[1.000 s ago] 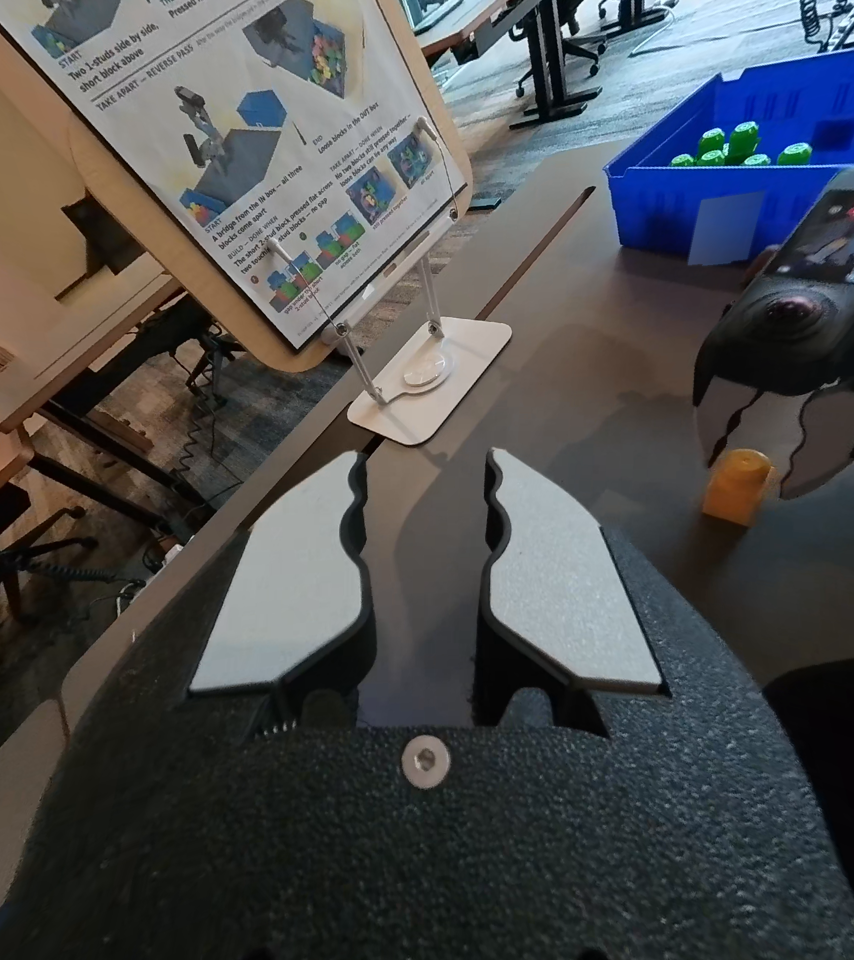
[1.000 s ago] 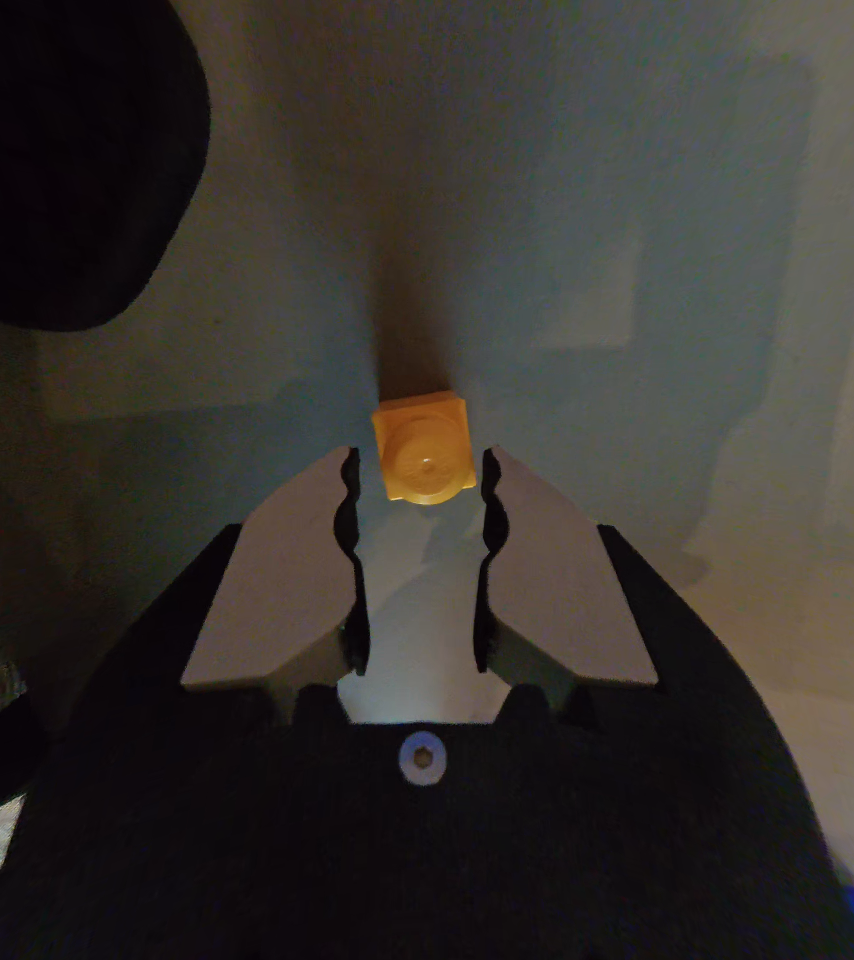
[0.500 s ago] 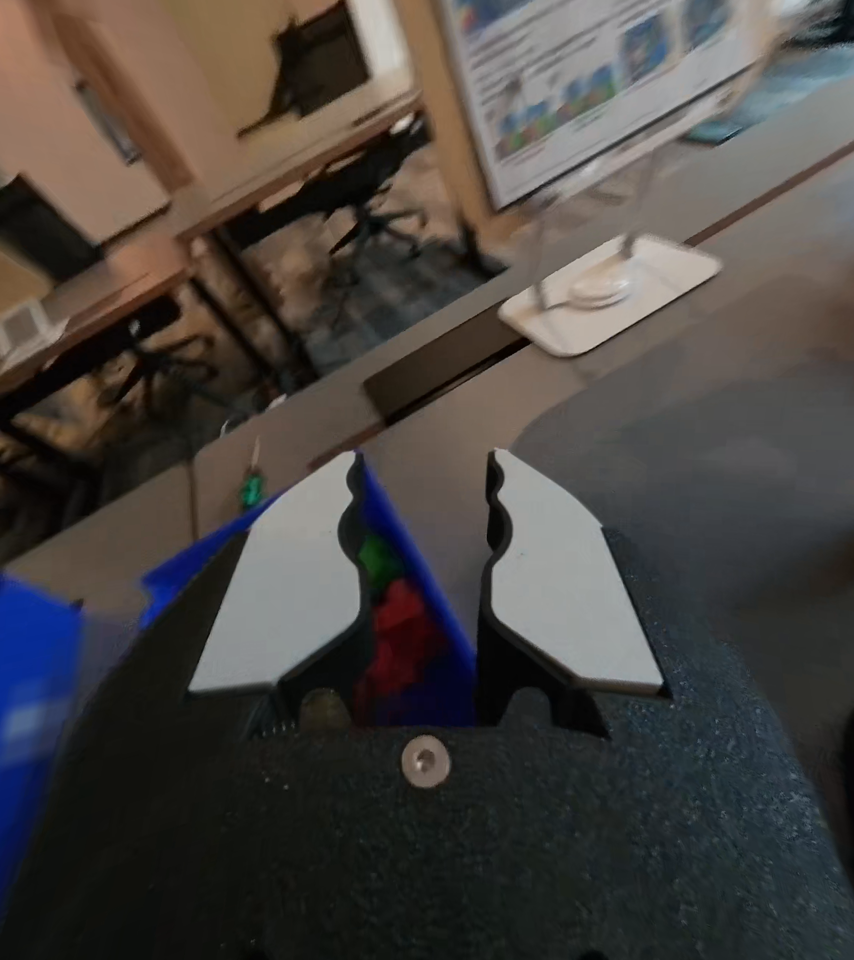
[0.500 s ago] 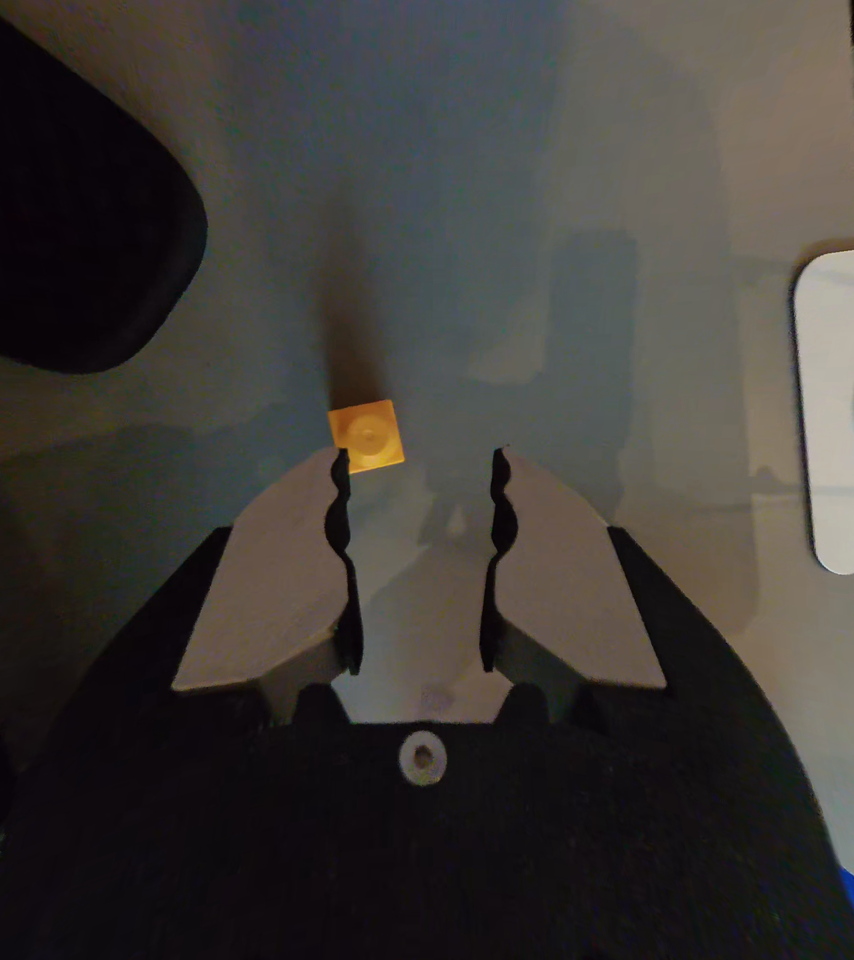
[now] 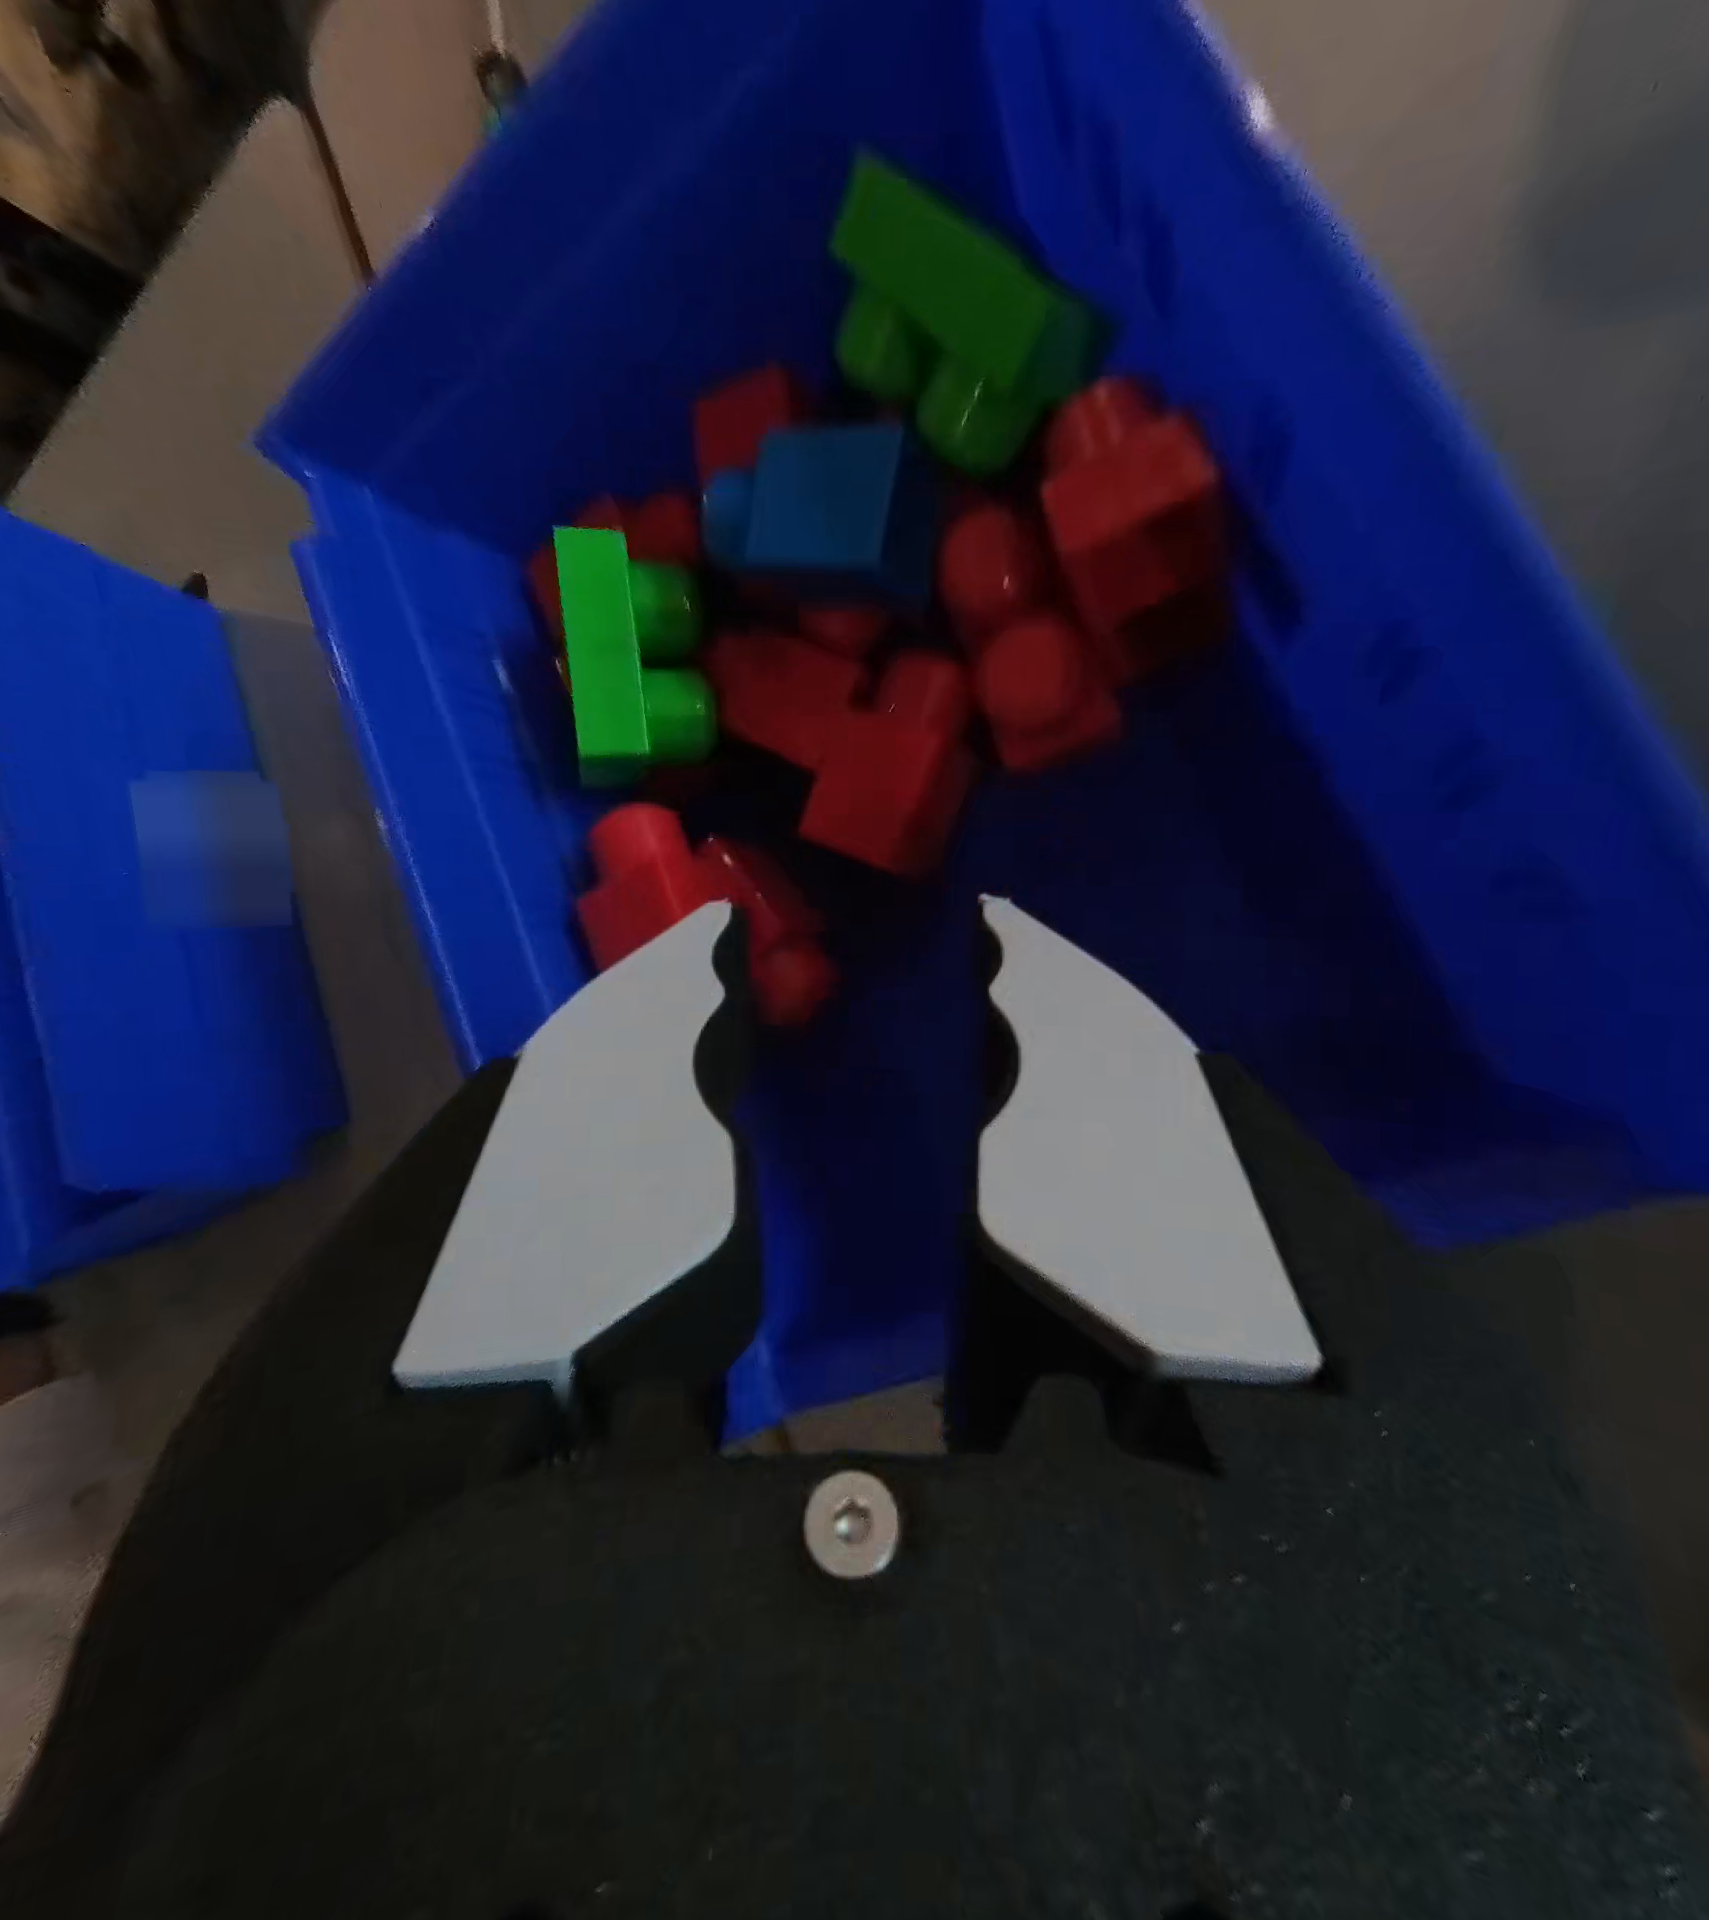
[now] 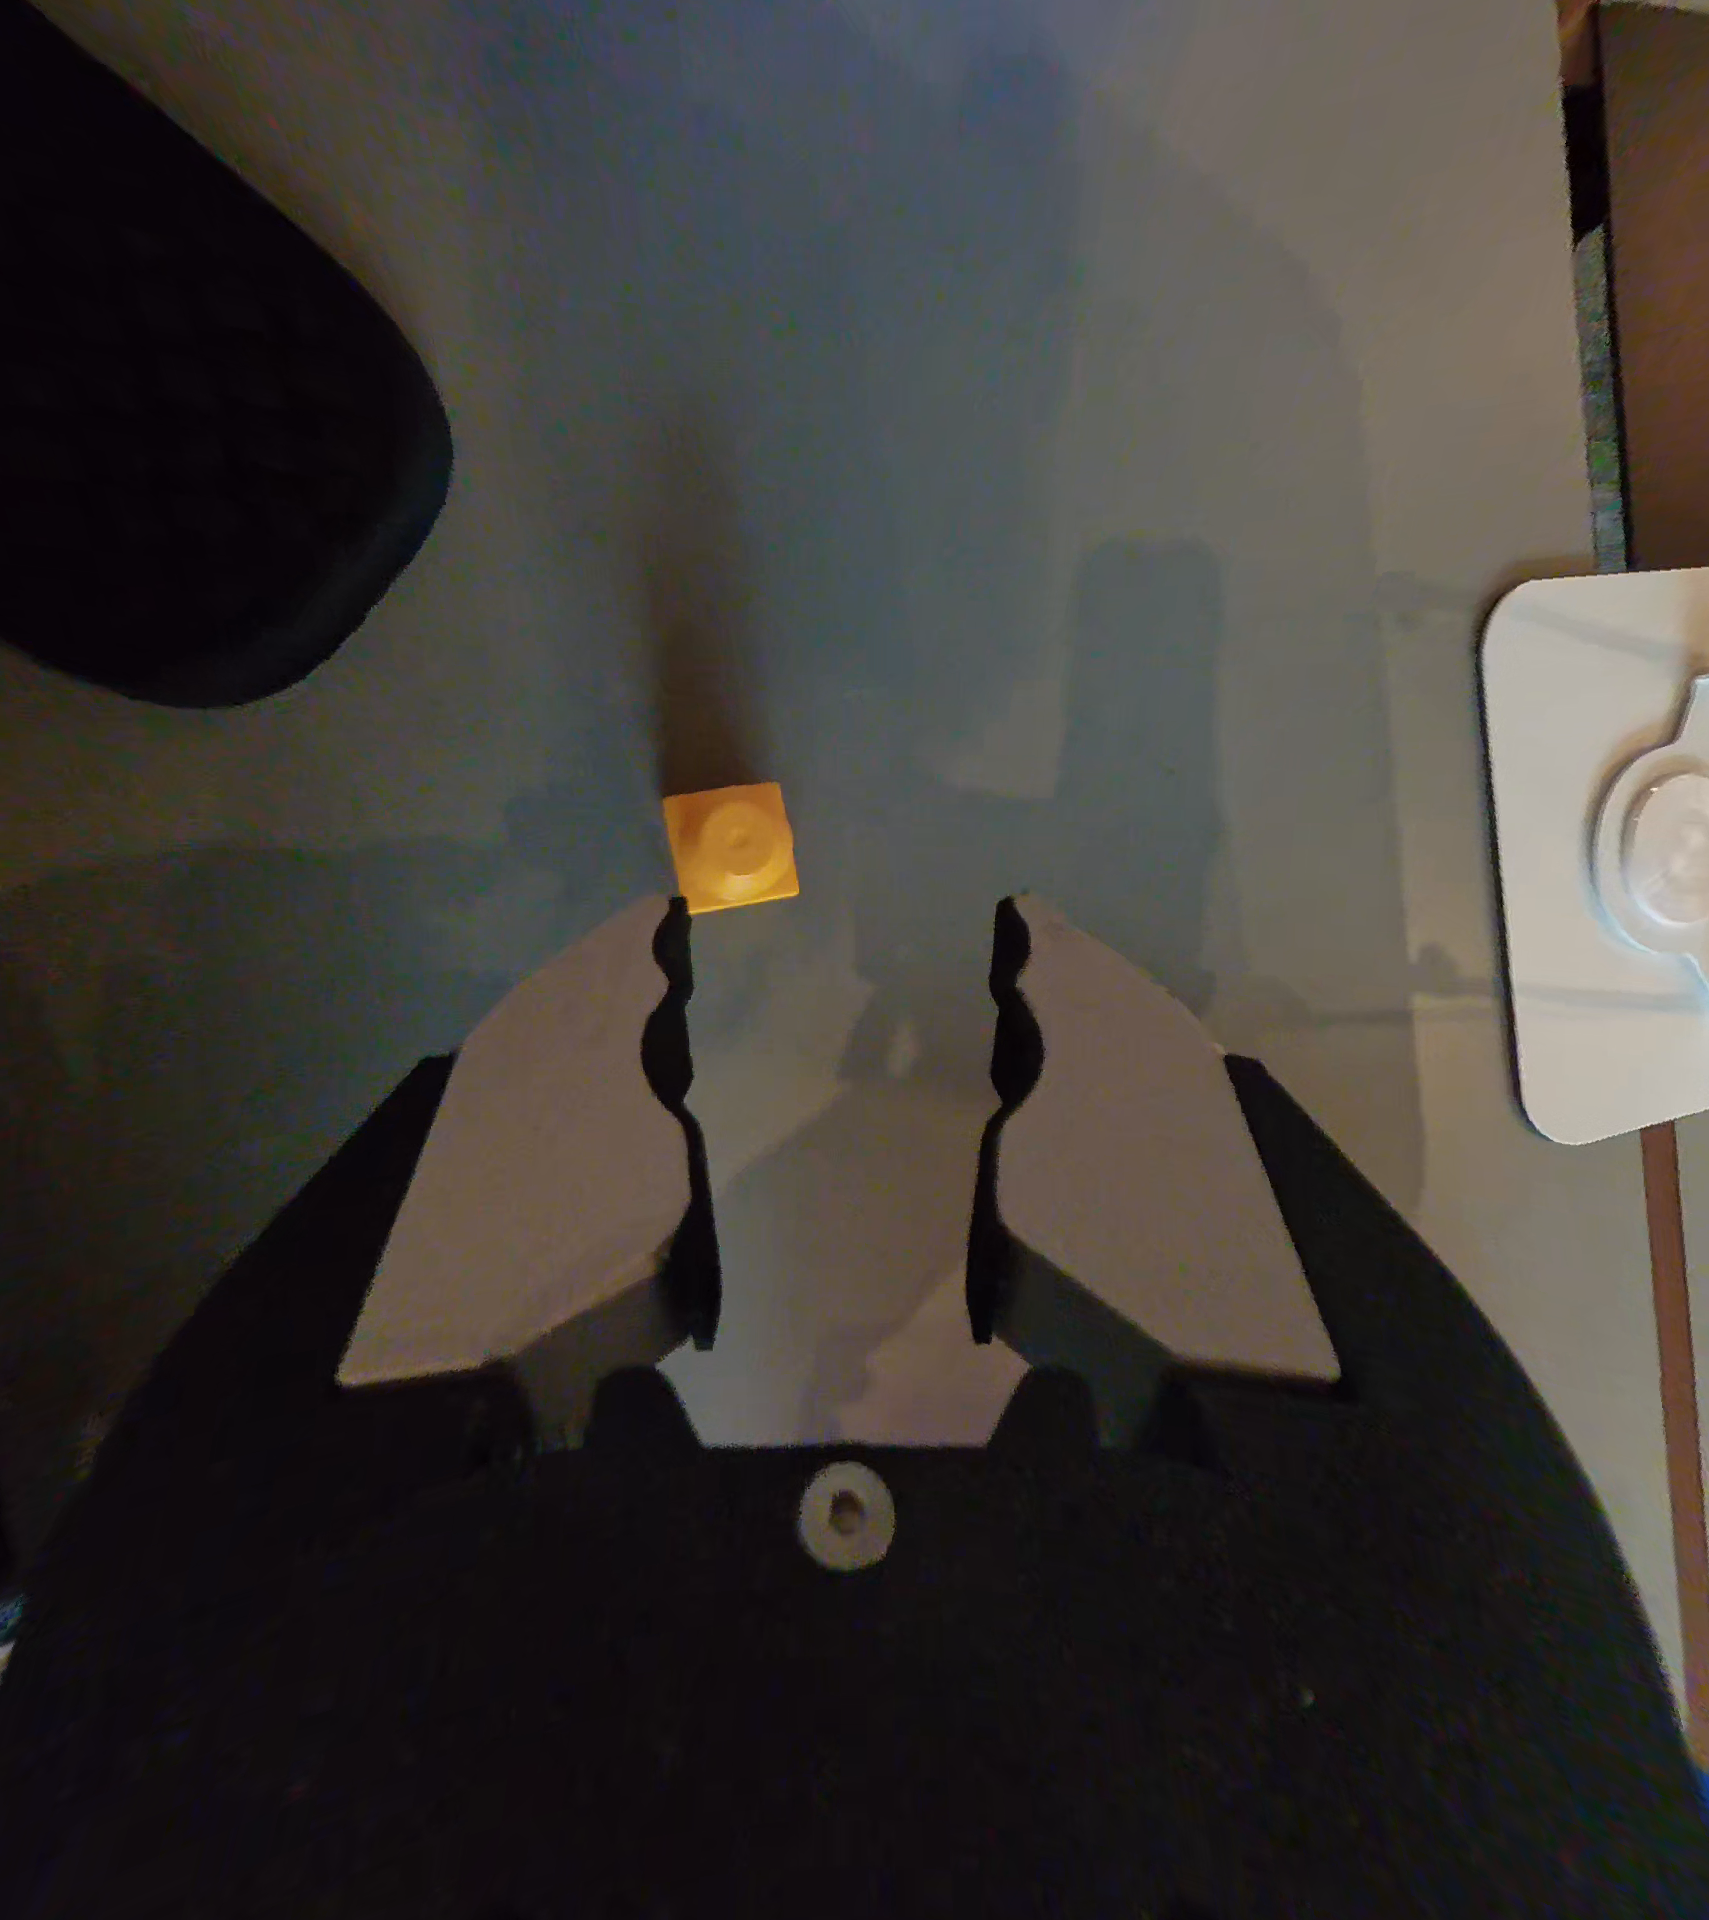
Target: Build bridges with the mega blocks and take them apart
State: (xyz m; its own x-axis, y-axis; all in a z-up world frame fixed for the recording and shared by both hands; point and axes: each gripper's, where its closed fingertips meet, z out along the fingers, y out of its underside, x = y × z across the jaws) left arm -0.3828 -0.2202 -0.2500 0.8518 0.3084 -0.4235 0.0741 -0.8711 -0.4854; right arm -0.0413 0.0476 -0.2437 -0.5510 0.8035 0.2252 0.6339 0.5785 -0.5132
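Both empty: left gripper (image 5: 855,914) gapes over the blue bin (image 5: 1452,727)'s jumbled blocks (image 5: 881,748), right gripper (image 6: 839,909) spread beside the orange block (image 6: 730,847). Blurry reach could snag two pieces.

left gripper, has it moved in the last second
Yes. The left gripper swung away from the white stand base it faced a second ago and now points, fingers apart, into the blue bin of blocks.

Left gripper (image 5: 855,914) points down into the blue bin (image 5: 1452,644), jaws parted and empty (view blurred). Right gripper (image 6: 839,909) hangs gaping, empty, well clear of that bin.
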